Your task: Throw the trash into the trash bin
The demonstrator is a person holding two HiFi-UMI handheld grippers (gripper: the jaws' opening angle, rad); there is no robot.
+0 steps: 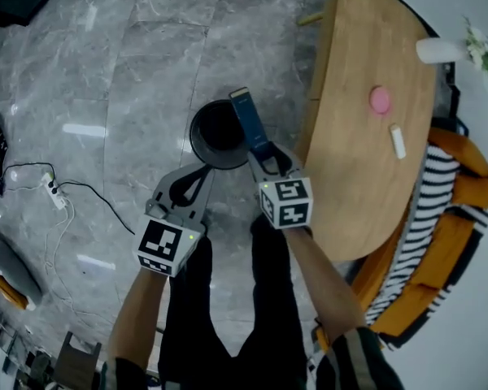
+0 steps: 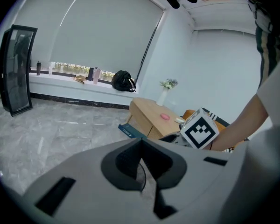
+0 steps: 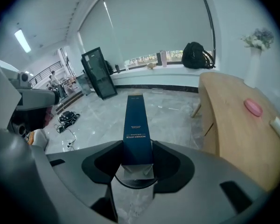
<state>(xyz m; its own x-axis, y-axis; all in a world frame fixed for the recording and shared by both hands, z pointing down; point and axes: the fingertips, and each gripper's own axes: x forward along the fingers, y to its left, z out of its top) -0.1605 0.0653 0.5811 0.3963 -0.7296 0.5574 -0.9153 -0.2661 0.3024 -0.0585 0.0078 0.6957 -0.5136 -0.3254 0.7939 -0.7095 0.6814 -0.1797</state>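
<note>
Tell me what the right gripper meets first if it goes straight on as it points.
Probably the black trash bin: the right gripper, shut on the blue box, points down toward its opening, though depth is unclear.

Wooden table (image 1: 366, 165) — pink puck (image 1: 380, 99) atop.

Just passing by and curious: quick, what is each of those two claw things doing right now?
Left gripper: closed, nothing in it.
Right gripper: closed on the dark blue box.

Left tool (image 2: 141, 143) jaws together, blue box (image 2: 130, 131) just beyond, wooden table (image 2: 151, 115), black bag (image 2: 123, 81) on windowsill (image 2: 56, 81)
</note>
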